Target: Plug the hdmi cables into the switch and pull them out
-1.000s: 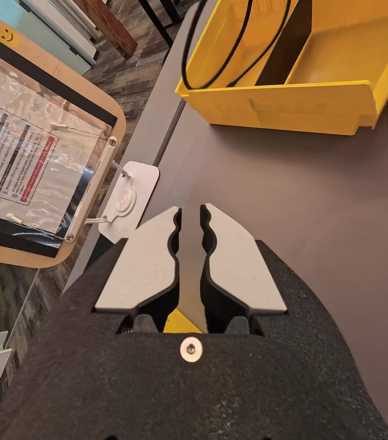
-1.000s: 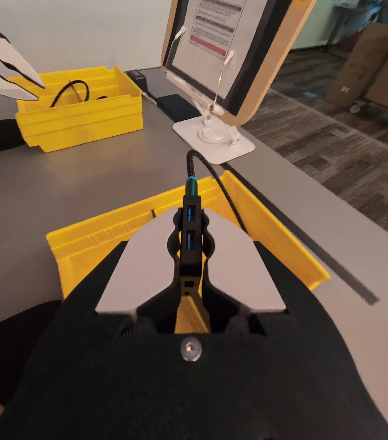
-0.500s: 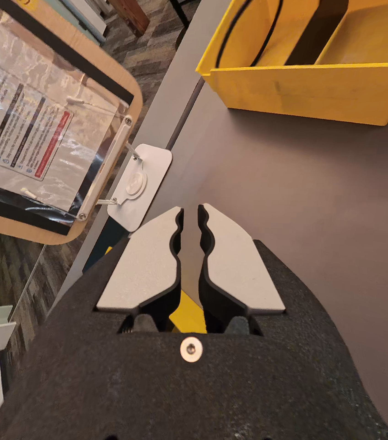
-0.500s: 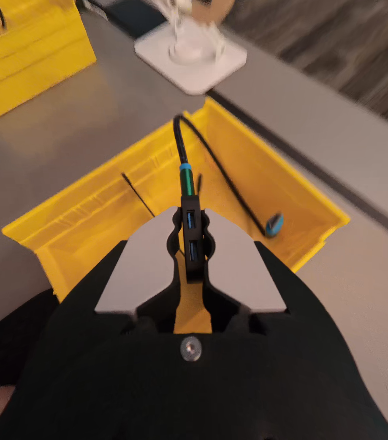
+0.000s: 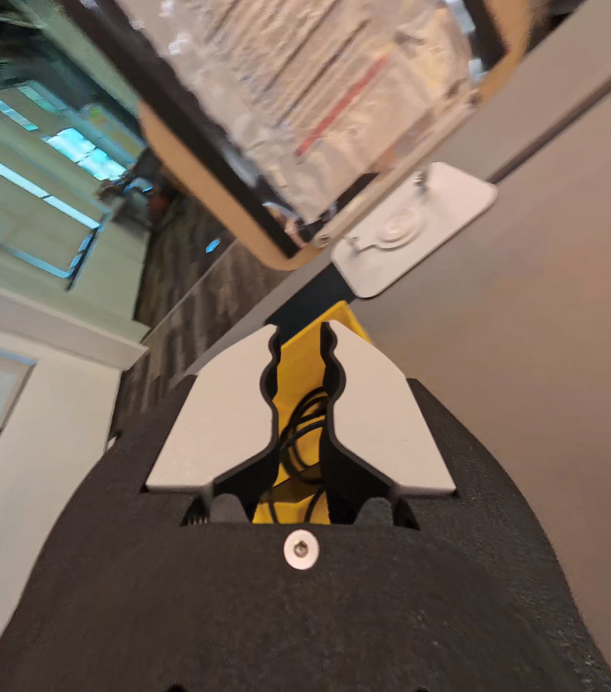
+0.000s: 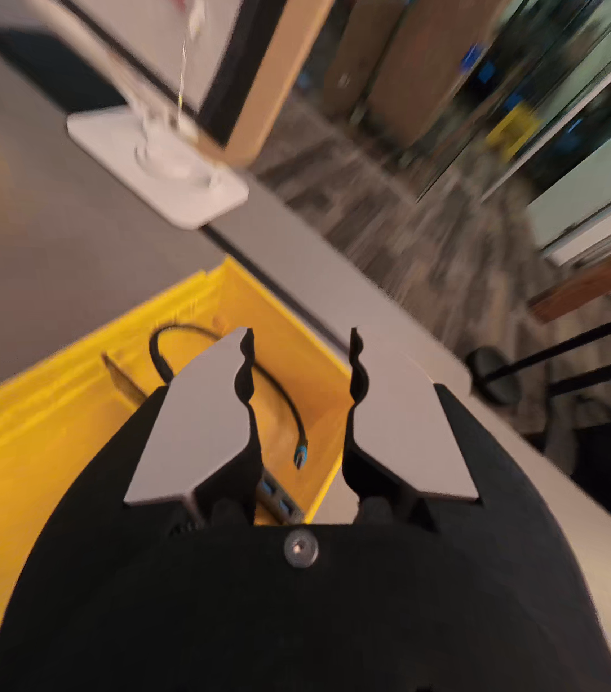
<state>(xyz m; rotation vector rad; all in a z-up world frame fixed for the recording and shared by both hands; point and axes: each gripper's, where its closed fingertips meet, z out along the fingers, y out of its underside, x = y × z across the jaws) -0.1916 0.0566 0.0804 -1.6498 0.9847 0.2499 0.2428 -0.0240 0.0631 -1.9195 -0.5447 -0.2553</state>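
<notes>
The black switch hub (image 6: 277, 501) with blue ports lies in the near yellow bin (image 6: 71, 404), partly hidden behind my right gripper. Its black cable (image 6: 191, 331) loops across the bin floor and ends in a blue-tipped plug (image 6: 301, 455). My right gripper (image 6: 301, 335) is open and empty above the bin. My left gripper (image 5: 299, 329) has its jaws a narrow gap apart and holds nothing. Through that gap I see a yellow bin (image 5: 298, 359) with a black cable (image 5: 304, 415) coiled in it. Both views are blurred by motion.
A wood-framed sign board (image 5: 296, 93) on a white stand base (image 5: 408, 239) stands at the grey table's (image 5: 521, 355) edge; the base also shows in the right wrist view (image 6: 154, 164). Beyond the edge are patterned floor and cardboard boxes (image 6: 371, 56). The grippers' ends are close to 45 cm from one another.
My right gripper has opened and let go of the hub, which now lies in the near bin. My left gripper has swung away from the far bin toward a bin holding a cable.
</notes>
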